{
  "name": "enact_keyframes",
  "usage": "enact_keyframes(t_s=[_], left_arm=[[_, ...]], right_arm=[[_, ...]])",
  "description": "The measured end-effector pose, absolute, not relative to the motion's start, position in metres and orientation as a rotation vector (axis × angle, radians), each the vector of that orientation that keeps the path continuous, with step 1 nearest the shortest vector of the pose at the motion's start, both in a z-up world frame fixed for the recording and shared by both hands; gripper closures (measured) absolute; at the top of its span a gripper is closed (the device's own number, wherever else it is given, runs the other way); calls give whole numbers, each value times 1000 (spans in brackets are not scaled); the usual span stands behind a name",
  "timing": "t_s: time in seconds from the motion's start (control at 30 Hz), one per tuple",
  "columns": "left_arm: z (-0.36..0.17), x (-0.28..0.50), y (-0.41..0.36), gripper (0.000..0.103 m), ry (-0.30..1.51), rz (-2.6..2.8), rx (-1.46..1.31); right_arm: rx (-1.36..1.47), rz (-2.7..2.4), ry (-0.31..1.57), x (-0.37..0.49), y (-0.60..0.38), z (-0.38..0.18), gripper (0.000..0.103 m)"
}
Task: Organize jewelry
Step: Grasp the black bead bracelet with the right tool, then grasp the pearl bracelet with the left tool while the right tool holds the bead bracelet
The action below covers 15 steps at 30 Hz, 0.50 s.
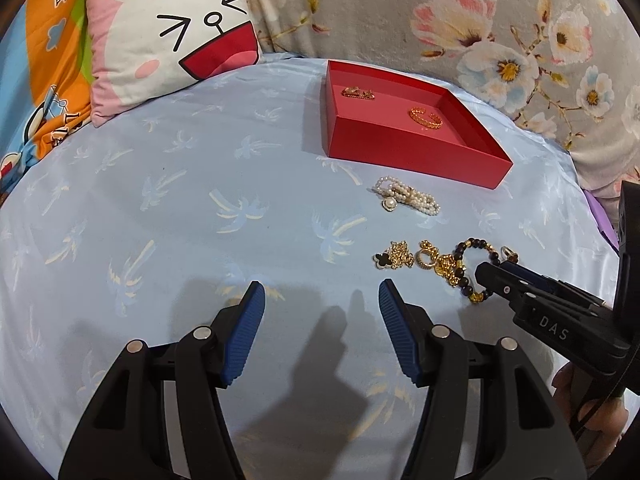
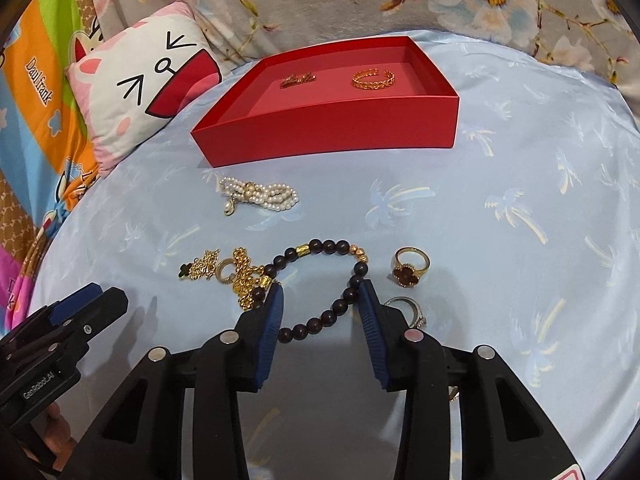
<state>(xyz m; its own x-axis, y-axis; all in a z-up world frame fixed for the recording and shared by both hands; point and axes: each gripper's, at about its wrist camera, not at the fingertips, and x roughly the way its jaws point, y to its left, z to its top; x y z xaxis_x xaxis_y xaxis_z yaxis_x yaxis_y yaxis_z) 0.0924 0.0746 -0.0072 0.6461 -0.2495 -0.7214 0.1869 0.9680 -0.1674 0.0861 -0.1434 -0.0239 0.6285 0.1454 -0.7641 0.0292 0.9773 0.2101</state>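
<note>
A red tray (image 2: 328, 132) (image 1: 408, 160) on the blue bedsheet holds a gold cuff bangle (image 2: 373, 78) (image 1: 425, 117) and a gold brooch (image 2: 298, 79) (image 1: 358, 93). In front lie a pearl bracelet (image 2: 260, 195) (image 1: 406, 197), a gold clover necklace (image 2: 200, 270) (image 1: 394, 256), a gold chain (image 2: 246, 276), a dark bead bracelet (image 2: 320, 280) (image 1: 472, 268), a clover ring (image 2: 410, 268) and a silver ring (image 2: 412, 312). My right gripper (image 2: 320, 300) is open, its jaws straddling the bead bracelet's near side. My left gripper (image 1: 322, 296) is open and empty above bare sheet, left of the jewelry.
A cat-face pillow (image 1: 168, 40) (image 2: 136, 92) lies at the back left beside a colourful cartoon blanket (image 1: 44, 80). A grey floral quilt (image 1: 480, 20) runs along the back and right. The right gripper shows in the left wrist view (image 1: 492, 276).
</note>
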Motion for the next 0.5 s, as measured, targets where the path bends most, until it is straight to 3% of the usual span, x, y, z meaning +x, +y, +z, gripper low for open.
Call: enact_keyframes(t_s=[0.17, 0.3, 0.5], left_arm=[[-3, 93, 74, 46, 820, -250, -78], [-3, 96, 70, 46, 822, -254, -75], [-1, 108, 66, 46, 829, -265, -63]], right_arm=[[292, 59, 898, 88, -159, -26, 87], [184, 13, 894, 91, -145, -24, 87], [125, -8, 890, 92, -144, -24, 96]])
